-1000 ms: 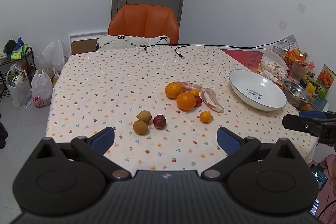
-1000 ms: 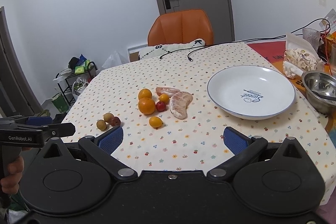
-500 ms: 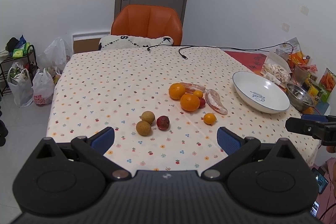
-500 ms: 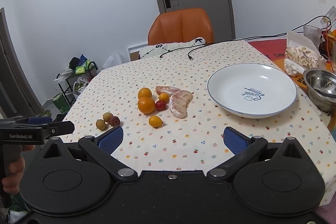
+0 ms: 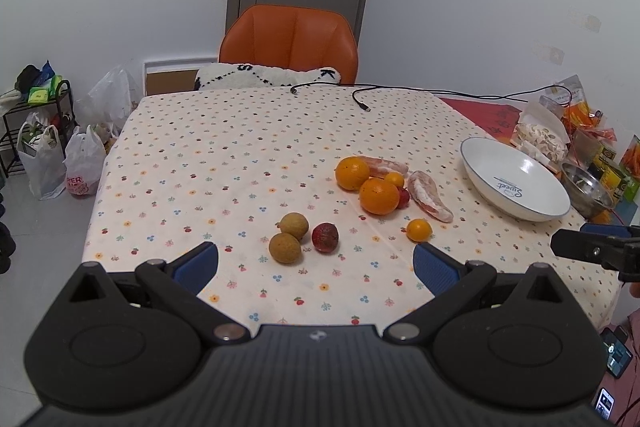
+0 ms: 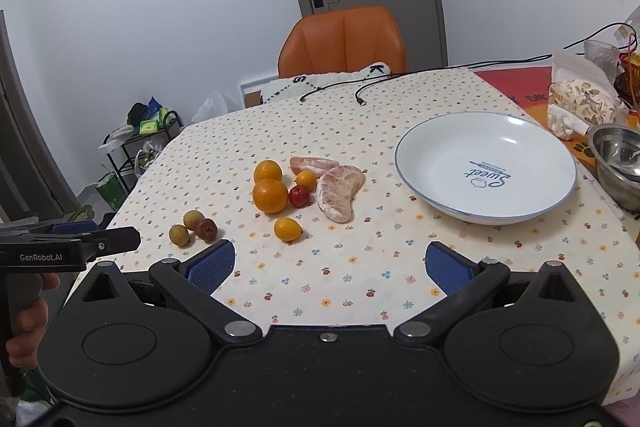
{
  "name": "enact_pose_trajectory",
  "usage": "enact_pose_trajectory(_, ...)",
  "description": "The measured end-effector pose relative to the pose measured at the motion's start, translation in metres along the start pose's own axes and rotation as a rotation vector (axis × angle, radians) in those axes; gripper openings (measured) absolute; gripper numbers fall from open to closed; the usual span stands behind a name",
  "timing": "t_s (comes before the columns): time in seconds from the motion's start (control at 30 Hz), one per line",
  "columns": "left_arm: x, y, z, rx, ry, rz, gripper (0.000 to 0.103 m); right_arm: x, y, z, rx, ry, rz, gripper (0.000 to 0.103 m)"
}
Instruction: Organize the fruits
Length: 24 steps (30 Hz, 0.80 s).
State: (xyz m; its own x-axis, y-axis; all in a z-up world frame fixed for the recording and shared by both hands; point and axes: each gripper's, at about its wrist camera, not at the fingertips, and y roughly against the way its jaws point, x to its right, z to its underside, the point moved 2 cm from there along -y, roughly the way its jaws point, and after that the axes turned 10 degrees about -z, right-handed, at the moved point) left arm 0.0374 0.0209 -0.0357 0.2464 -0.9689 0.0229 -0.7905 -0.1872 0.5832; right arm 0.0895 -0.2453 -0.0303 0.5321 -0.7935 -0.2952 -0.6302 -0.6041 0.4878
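Left claw (image 5: 316, 263) was spread wide and empty, hovering over the near edge of the surface (image 5: 224, 147). Right claw (image 6: 330, 263) was the same: wide apart, nothing held, also at the near edge.

Closest to the left claw: two brown longans (image 5: 290, 237) touching each other, with a dark red fruit (image 5: 325, 237) just beside them. Further out sat a small kumquat (image 5: 419, 229) on its own, then the cluster: two oranges (image 5: 378, 195) touching, another kumquat (image 6: 306, 180) and a small red fruit (image 6: 299, 196) tucked between them and two peeled pomelo segments (image 6: 339, 191). White plate (image 6: 486, 165) stood empty, well apart on the right, next to a steel bowl (image 6: 618, 163).

Handling judgement:
- Oranges: firm, heaviest, round; take across the middle or they roll.
- Longans, kumquats: light, hard-ish, smooth; prone to squirting out, so centre the pads on them.
- Pomelo segments: soft, membrane tears, probably sticky; grip lightly across the thick mid-body, not the tapered ends.
- Red fruits: small, likely bruise easily.

Nothing was in the plate yet.
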Motion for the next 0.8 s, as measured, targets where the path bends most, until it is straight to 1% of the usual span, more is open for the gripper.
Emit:
enact_pose_trajectory(0.37,-0.006,-0.022,0.004,-0.014,0.024,-0.017,0.101,-0.002,-0.031,0.006,-0.039,0.004,-0.05,0.103)
enact_pose_trajectory(0.63,-0.009,-0.04,0.007,-0.019,0.038,-0.022,0.1,-0.001,-0.054,0.006,-0.065,-0.006,-0.07,0.103)
enact_pose_trajectory(0.7,-0.009,-0.045,0.007,-0.016,0.039,-0.021,0.099,-0.001,-0.06,0.005,-0.067,-0.008,-0.083,0.103)
enact_pose_trajectory(0.8,-0.009,-0.051,0.008,-0.015,0.044,-0.019,0.093,0.0,-0.069,0.005,-0.072,-0.01,-0.091,0.102)
